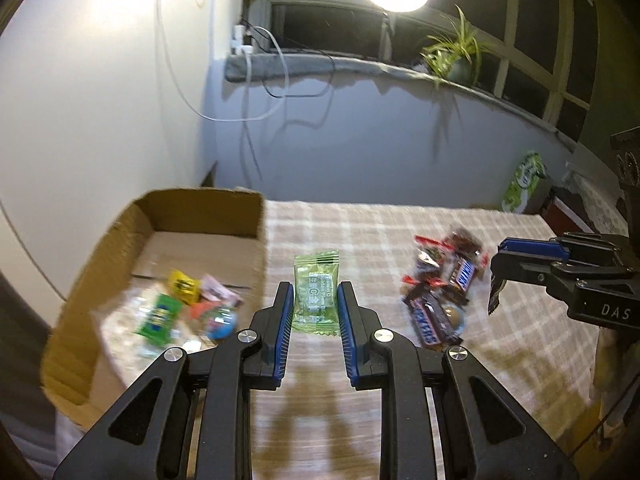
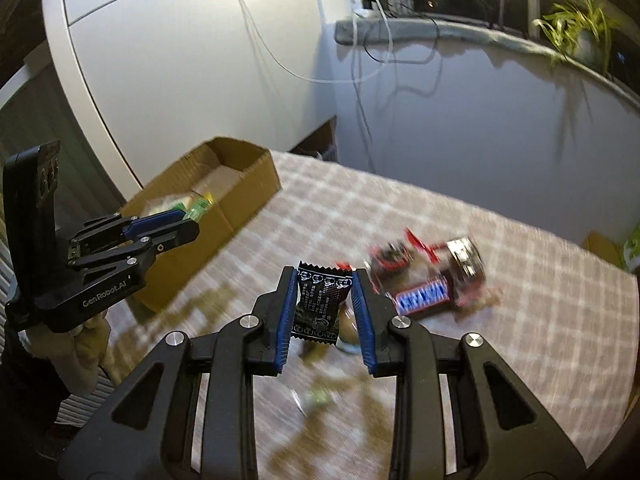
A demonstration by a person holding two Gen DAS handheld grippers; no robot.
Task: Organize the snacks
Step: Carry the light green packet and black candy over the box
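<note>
We carry a green packet (image 1: 316, 292) in left tongs (image 1: 314, 300) and a black packet (image 2: 322, 304) in right tongs (image 2: 324, 304), both clenched, bound for the box (image 1: 168, 208).

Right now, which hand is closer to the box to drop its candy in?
Left, probably. The left fingers hold the green candy right beside the cardboard box. The right fingers hold the black candy farther away, by the chocolate bars.

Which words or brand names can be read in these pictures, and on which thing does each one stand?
"GenRobot.AI": left gripper body.
"DAS": right gripper body, cut off.
"SNICKERS": bars in the snack pile.
Green packet: "Vitamin C", rest too small.
Black packet: print unreadable.
</note>
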